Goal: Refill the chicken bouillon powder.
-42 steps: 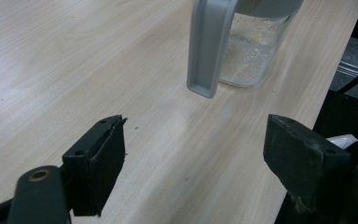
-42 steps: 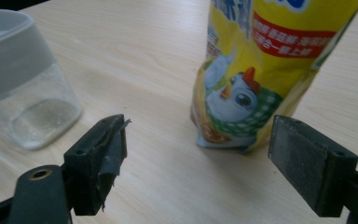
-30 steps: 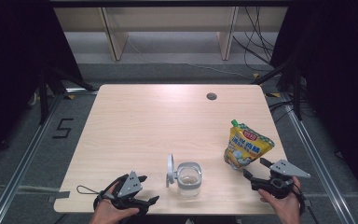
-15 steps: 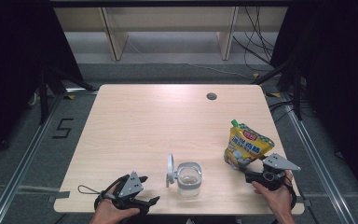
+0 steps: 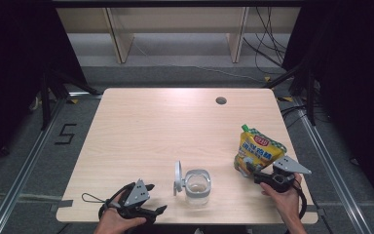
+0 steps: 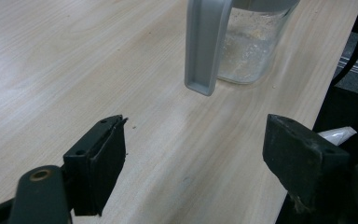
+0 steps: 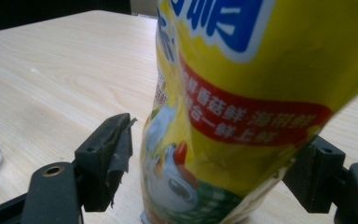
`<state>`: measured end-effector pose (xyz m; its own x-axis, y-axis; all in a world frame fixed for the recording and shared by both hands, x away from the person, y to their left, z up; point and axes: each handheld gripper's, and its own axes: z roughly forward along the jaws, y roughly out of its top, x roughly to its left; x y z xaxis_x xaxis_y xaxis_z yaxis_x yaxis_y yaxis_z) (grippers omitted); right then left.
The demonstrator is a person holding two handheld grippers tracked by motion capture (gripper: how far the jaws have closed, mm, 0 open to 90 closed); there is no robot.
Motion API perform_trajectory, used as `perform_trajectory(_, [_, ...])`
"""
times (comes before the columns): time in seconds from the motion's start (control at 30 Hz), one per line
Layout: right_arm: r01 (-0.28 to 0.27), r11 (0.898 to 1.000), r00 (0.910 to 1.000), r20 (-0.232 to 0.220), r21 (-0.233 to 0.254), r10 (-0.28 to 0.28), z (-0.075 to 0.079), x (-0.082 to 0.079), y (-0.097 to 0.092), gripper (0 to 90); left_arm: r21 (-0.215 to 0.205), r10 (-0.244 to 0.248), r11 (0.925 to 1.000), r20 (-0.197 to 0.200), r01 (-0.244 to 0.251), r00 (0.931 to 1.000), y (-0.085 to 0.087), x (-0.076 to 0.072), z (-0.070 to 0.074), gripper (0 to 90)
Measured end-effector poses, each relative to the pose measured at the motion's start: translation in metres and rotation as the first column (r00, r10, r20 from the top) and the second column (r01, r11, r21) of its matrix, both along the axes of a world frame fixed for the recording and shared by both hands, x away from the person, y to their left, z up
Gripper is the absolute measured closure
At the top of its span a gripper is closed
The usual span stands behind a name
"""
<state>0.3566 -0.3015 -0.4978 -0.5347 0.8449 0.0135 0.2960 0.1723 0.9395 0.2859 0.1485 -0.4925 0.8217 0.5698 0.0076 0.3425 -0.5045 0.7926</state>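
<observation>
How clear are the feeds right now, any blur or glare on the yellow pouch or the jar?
High view: even light, sharp, dark surround, no glare on the table. Right gripper view: the yellow pouch sits very close between the right gripper jaws, its print soft and out of focus. Left gripper view: the jar is cropped at the top, slightly soft; mild sheen on the wood beside it.

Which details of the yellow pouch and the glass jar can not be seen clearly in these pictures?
- Pouch: top cut off by the right gripper view's edge; its body hides whether the right-hand pad touches it.
- Pouch print: too small to read in the high view.
- Jar: upper part cut off in the left gripper view; its grey lid covers one side.
</observation>
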Motion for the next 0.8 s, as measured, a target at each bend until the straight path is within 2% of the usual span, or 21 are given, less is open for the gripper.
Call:
perform_trajectory(0.07, [0.013,1.000,0.9995,0.028,-0.022,-0.012,-0.001,0.001,0.000,27.8,0.005,-0.006,1.0000,-0.001,0.006,1.0000,0.000,0.000,0.000,20.9])
perform_trajectory(0.1, [0.004,1.000,0.9994,0.034,-0.007,-0.004,-0.002,0.003,0.000,27.8,0.016,-0.005,0.9999,-0.006,0.005,1.0000,0.000,0.000,0.001,20.9])
perform_trajectory(0.3, [0.009,1.000,0.9985,0.054,0.008,-0.010,-0.002,0.005,0.003,29.4,0.012,0.001,0.9999,0.001,-0.001,1.0000,-0.001,-0.001,0.000,20.9])
perform_trajectory(0.33, [0.004,1.000,0.9987,0.051,0.020,-0.005,-0.002,0.005,0.004,29.7,0.011,0.000,0.9999,-0.001,0.000,1.0000,-0.001,-0.001,0.000,20.9])
perform_trajectory(0.43, [0.018,1.000,0.9970,0.075,0.014,-0.019,-0.003,0.008,0.003,32.3,-0.006,-0.010,0.9999,-0.002,0.010,1.0000,-0.003,-0.001,-0.001,20.9])
perform_trajectory(0.47, [0.028,0.999,0.9973,0.067,0.028,-0.030,-0.003,0.007,0.005,32.6,-0.002,-0.013,0.9999,-0.001,0.013,0.9999,-0.003,-0.001,-0.001,20.9])
perform_trajectory(0.53, [0.024,0.999,0.9966,0.078,0.021,-0.026,-0.003,0.009,0.003,32.6,0.016,-0.017,0.9997,-0.002,0.017,0.9999,-0.002,-0.001,-0.001,20.9])
perform_trajectory(0.57, [0.033,0.998,0.9975,0.061,0.052,-0.036,-0.003,0.009,0.005,32.7,0.004,-0.017,0.9998,0.002,0.017,0.9998,-0.002,-0.001,-0.001,20.9])
perform_trajectory(0.6, [0.033,0.997,0.9968,0.070,0.074,-0.038,-0.004,0.010,0.005,33.0,-0.003,-0.019,0.9998,-0.003,0.019,0.9998,-0.003,-0.001,-0.001,20.9])
perform_trajectory(0.63, [0.020,0.999,0.9949,0.098,0.050,-0.024,-0.005,0.013,0.003,33.7,-0.007,-0.018,0.9998,0.001,0.018,0.9998,-0.003,-0.001,-0.002,20.9])
perform_trajectory(0.7, [0.027,0.998,0.9959,0.086,0.049,-0.031,-0.004,0.012,0.003,34.3,-0.005,-0.015,0.9999,0.002,0.015,0.9999,-0.003,-0.001,-0.002,20.9])
perform_trajectory(0.8, [0.022,0.999,0.9944,0.103,0.042,-0.026,-0.005,0.013,0.003,36.4,0.005,-0.019,0.9998,0.004,0.019,0.9998,-0.003,-0.001,-0.002,20.9])
